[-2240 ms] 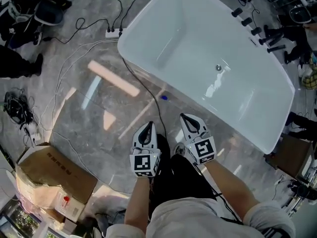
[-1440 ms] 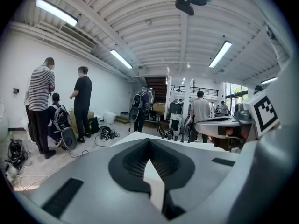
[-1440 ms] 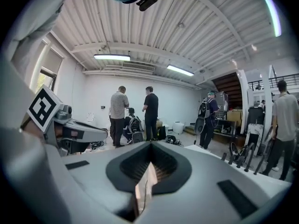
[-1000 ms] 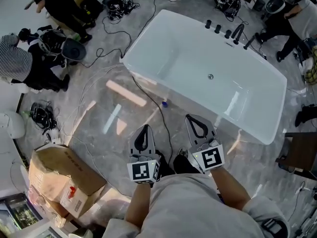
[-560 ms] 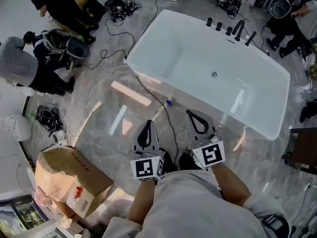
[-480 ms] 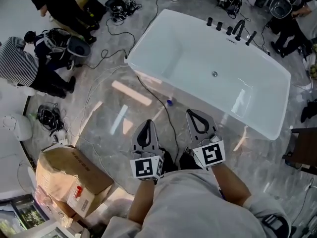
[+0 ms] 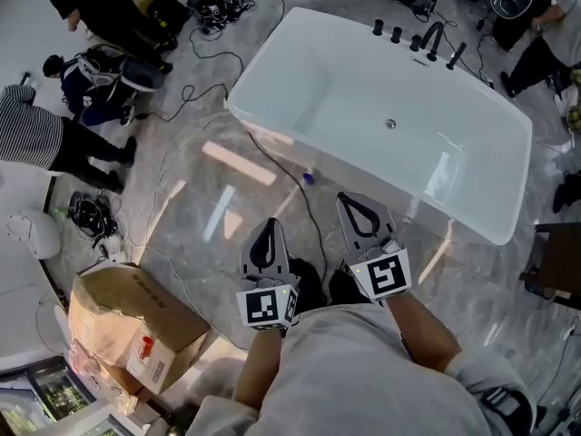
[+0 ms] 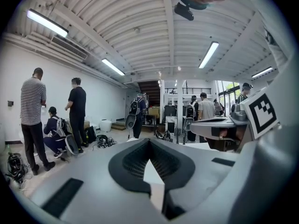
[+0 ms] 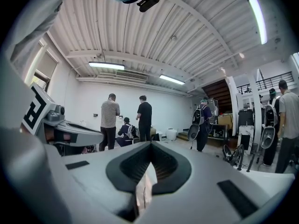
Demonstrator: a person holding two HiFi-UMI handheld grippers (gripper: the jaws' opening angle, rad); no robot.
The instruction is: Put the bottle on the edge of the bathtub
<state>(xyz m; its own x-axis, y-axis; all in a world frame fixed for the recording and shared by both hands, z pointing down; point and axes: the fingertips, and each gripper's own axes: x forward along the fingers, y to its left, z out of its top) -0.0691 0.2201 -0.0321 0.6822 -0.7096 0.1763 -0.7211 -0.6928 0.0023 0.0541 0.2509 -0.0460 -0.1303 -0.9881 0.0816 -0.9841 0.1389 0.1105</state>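
Plainly neither gripper has anything in it. The left gripper [image 7: 267, 240] and the right gripper [image 7: 357, 214] are held side by side in front of the person, each with its jaws pressed together on nothing, and both gripper views show only the room beyond the closed tips. I judge this to be the approach, before any pickup. No bottle is clearly visible. The only candidate is a small blue thing [image 7: 307, 178] on the floor, just beside the near wall of the bathtub [image 7: 336, 80] and ahead of the two grippers, too small to identify. If that is the bottle, the next move calls for stepping closer, lowering one gripper, opening its jaws round it, then lifting it to the tub's bare near rim. The white tub is empty, with its drain [image 7: 390, 123] showing and dark taps [image 7: 418, 39] on the far rim. The floor [image 7: 182, 234] is glossy grey stone; a black cable [image 7: 281, 166] runs past the blue thing. A cardboard box [image 7: 127, 321] sits at lower left, and people [image 7: 36, 139] are at upper left.
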